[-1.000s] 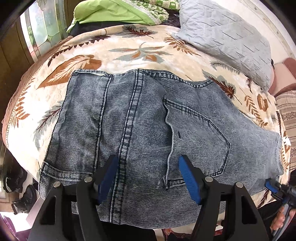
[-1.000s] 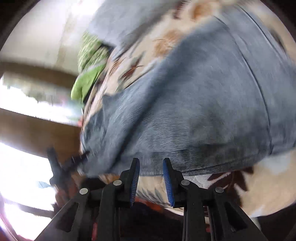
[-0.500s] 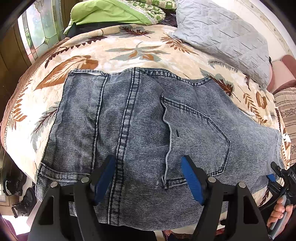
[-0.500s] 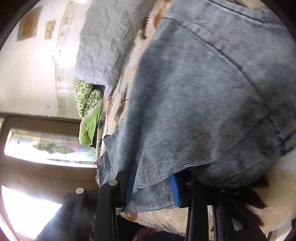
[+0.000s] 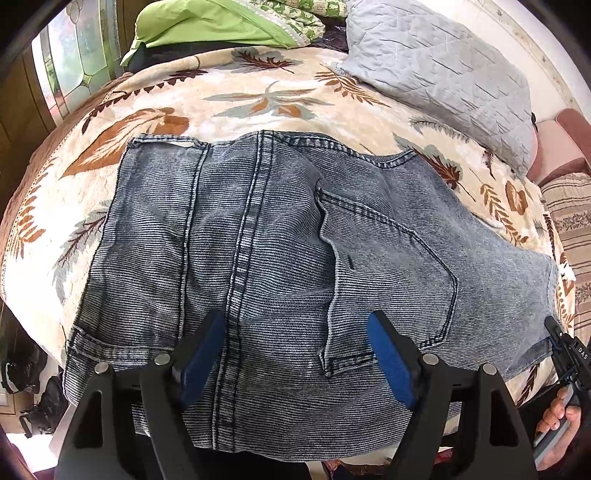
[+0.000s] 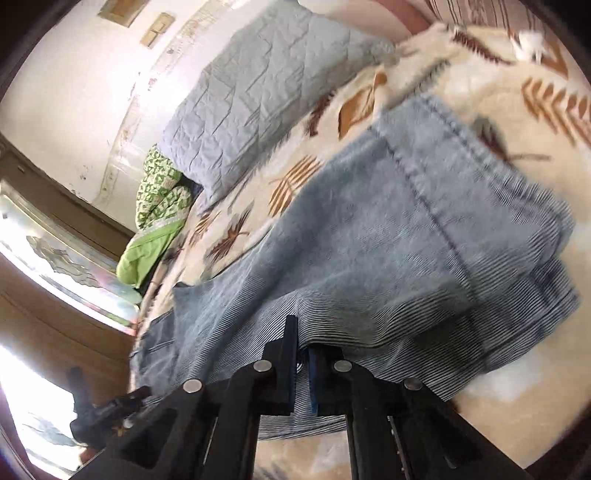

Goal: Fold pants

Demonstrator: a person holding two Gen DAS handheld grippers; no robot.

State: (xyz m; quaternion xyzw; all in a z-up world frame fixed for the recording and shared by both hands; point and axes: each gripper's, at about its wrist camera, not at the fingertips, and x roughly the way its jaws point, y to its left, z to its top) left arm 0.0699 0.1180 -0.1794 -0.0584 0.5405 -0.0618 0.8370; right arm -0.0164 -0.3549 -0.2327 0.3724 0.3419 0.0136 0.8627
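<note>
The bed carries a cream blanket (image 5: 229,92) printed with brown and grey leaves. A grey quilted pillow (image 5: 443,70) lies ahead and to the right of the left hand-held gripper (image 5: 295,354); green bedding (image 5: 207,26) is bunched ahead of it at the far edge. A stained-glass window (image 5: 74,62) in dark wood framing stands to its left. A pale wall shows beyond the pillow in the right wrist view.

The pants (image 5: 266,258), blue denim, lie flat on the blanket directly below and ahead of the left hand-held gripper, back pocket up, with the near edge hanging over the bed edge. The left hand-held gripper stands wide with its jaws opening; the denim lies beneath them and the blue pads do not press it.

The right hand-held gripper (image 6: 301,363) is clamped on the pants edge, denim pinched between its pads. A hand (image 5: 561,417) holds it at the far right of the left view.

Compared with one second earlier, the right hand-held gripper, then apart and clear of the cloth, now grips it, and the fabric ahead of it is lifted and bunched. The left jaws stand wider.
</note>
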